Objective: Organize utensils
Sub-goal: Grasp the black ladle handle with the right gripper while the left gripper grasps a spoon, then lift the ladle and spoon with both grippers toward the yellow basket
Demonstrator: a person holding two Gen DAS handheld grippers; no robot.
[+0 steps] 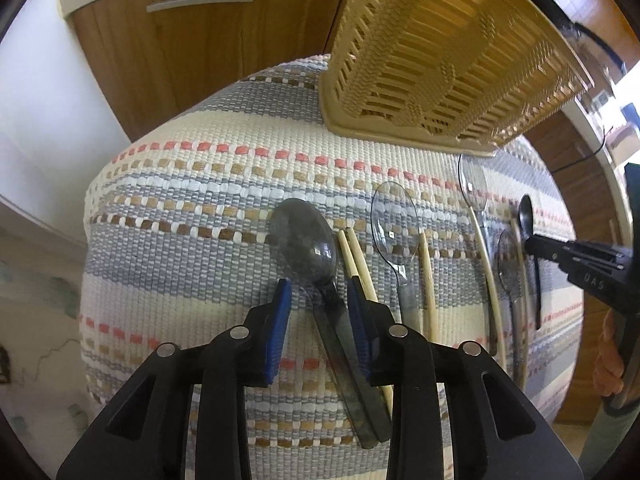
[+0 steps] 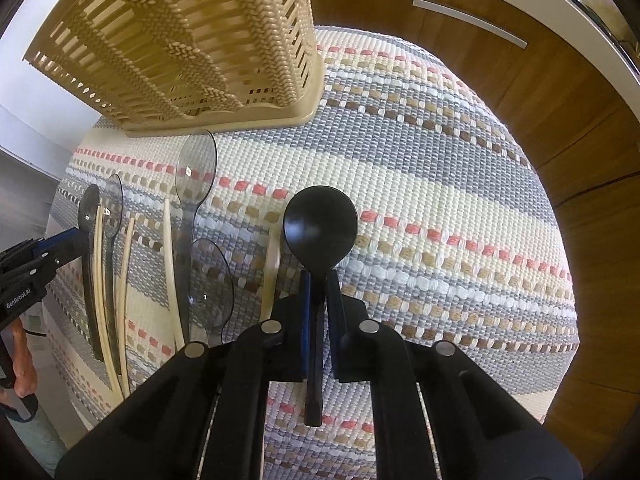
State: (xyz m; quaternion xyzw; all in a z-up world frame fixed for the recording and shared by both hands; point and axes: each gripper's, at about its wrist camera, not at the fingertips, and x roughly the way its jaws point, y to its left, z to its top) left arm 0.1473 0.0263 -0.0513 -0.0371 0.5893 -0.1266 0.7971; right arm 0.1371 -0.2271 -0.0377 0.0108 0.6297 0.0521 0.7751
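In the left wrist view my left gripper (image 1: 319, 288) is open, its blue-padded fingers either side of the handle of a smoky grey plastic spoon (image 1: 306, 240) lying on the striped woven mat (image 1: 192, 208). Wooden chopsticks (image 1: 356, 256) and clear plastic spoons (image 1: 394, 220) lie to its right. In the right wrist view my right gripper (image 2: 320, 278) is shut on the handle of a black spoon (image 2: 320, 226), bowl pointing away. The beige slotted utensil basket (image 2: 192, 40) stands at the mat's far edge; it also shows in the left wrist view (image 1: 440, 48).
Wooden cabinet doors with metal handles (image 1: 200, 2) stand behind the mat. More clear spoons (image 2: 196, 176) and chopsticks (image 2: 172, 264) lie in a row left of the black spoon. The left gripper (image 2: 76, 240) shows at the right wrist view's left edge.
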